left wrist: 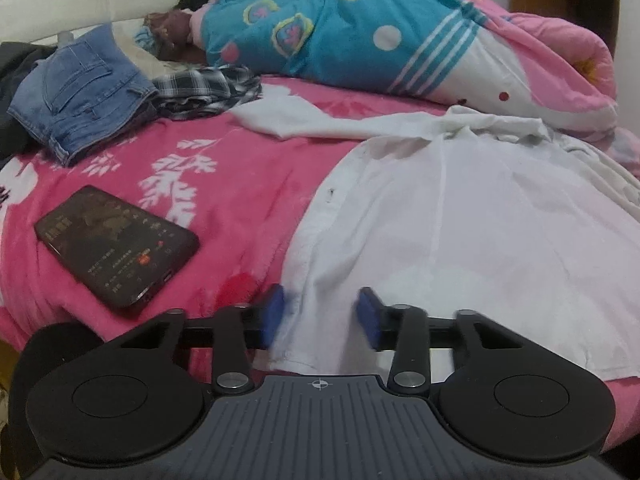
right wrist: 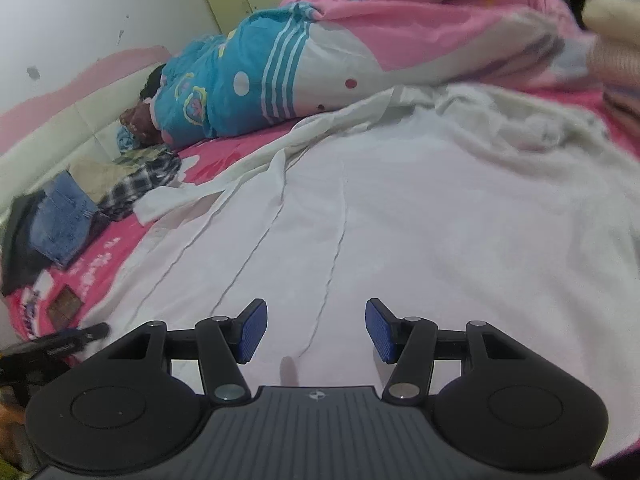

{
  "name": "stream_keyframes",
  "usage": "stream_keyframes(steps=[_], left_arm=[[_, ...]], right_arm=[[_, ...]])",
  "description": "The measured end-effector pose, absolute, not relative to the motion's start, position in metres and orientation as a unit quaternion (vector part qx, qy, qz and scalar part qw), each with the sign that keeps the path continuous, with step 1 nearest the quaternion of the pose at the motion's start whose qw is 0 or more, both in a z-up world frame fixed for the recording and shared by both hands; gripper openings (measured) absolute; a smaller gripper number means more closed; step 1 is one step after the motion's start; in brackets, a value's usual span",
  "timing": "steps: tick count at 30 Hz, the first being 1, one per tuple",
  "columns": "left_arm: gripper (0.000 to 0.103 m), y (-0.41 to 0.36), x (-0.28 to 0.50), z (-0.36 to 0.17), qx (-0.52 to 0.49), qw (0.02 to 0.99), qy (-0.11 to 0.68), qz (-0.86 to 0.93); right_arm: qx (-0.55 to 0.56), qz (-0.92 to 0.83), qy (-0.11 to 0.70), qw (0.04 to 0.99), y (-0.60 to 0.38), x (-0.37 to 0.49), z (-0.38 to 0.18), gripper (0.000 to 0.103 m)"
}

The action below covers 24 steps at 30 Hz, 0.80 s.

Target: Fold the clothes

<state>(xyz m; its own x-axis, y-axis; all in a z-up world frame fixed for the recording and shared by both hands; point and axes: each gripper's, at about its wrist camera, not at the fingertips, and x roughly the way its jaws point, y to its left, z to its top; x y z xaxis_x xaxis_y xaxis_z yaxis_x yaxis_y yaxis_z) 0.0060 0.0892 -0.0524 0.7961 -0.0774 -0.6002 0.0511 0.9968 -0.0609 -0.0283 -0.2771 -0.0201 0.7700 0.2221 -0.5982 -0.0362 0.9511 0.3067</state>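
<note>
**Both grippers parted over the white shirt**

Ahead of both grippers, a wrinkled white cotton shirt [right wrist: 400,208] lies spread across the pink floral bedspread [left wrist: 240,168]. Left gripper [left wrist: 322,312] straddles its hem edge, fingers apart; right gripper [right wrist: 316,330] hovers released above it. Left of the left gripper lies a black smartphone [left wrist: 116,246]; beyond it, folded blue denim jeans [left wrist: 80,88].

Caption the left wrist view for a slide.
Open left claw straddles white shirt hem; phone beside.
</note>
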Motion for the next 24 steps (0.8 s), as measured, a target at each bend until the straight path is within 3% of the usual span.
stream_keyframes(steps=[2, 5, 15, 24], left_arm=[[0.014, 0.091, 0.006, -0.050, -0.032, 0.947, 0.317, -0.041], [0.009, 0.091, 0.007, -0.045, -0.047, 0.948, 0.310, -0.060], [0.007, 0.056, 0.002, -0.019, -0.082, 0.938, 0.245, -0.232], [0.007, 0.016, -0.005, -0.030, -0.079, 0.892, 0.236, -0.378]], right_arm=[[0.142, 0.079, 0.325, 0.932, -0.274, -0.019, -0.013, 0.057], [0.144, 0.093, 0.314, 0.934, -0.269, -0.005, -0.002, 0.060], [0.154, 0.143, 0.280, 0.937, -0.254, 0.042, 0.034, 0.063], [0.334, 0.189, 0.366, 0.848, -0.246, 0.156, -0.006, 0.065]])
